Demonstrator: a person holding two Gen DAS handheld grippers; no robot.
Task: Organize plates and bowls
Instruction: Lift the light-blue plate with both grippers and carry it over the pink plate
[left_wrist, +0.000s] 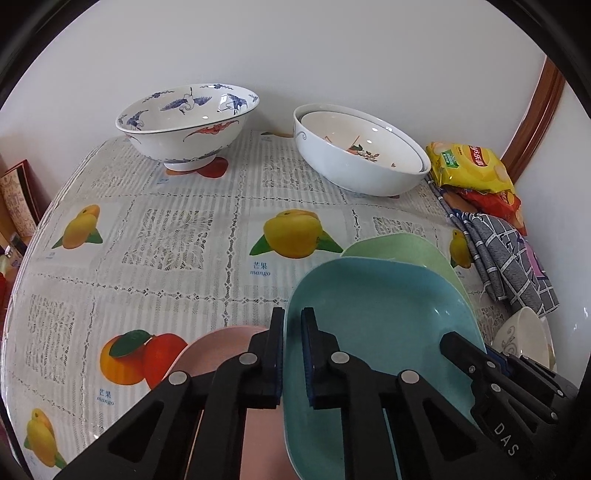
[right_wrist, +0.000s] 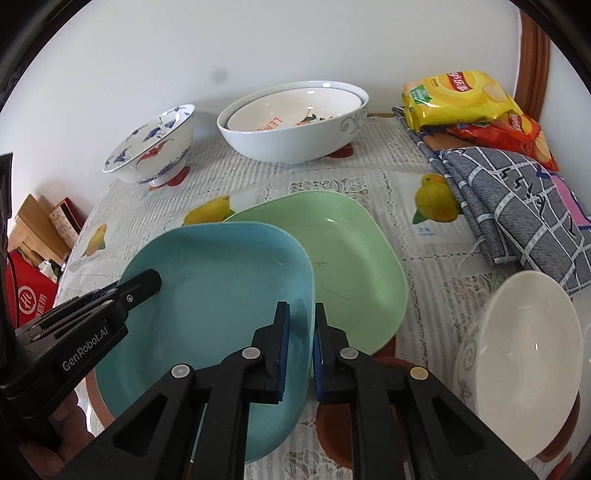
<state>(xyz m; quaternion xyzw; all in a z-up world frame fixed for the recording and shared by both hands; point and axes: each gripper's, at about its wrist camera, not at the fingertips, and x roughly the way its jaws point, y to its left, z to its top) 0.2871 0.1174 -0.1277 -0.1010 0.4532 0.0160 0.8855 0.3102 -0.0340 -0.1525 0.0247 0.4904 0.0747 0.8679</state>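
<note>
A blue plate (left_wrist: 376, 317) lies tilted over a pink plate (left_wrist: 221, 347), and its far edge overlaps a green plate (left_wrist: 399, 251). My left gripper (left_wrist: 292, 317) is shut on the blue plate's left rim. My right gripper (right_wrist: 301, 310) is shut on the right rim of the same blue plate (right_wrist: 221, 280), beside the green plate (right_wrist: 351, 258). Each gripper shows in the other's view: the right gripper (left_wrist: 454, 343) and the left gripper (right_wrist: 147, 282). At the back stand a blue-and-white crane bowl (left_wrist: 184, 122) and two nested white bowls (left_wrist: 358, 155). A small white bowl (right_wrist: 524, 350) sits near right.
Yellow and red chip bags (right_wrist: 458, 96) and a folded grey checked cloth (right_wrist: 517, 199) lie along the right side. The wall runs close behind the bowls. Past the table's left edge are boxes and a red bag (right_wrist: 33, 295). A fruit-print tablecloth (left_wrist: 166, 229) covers the table.
</note>
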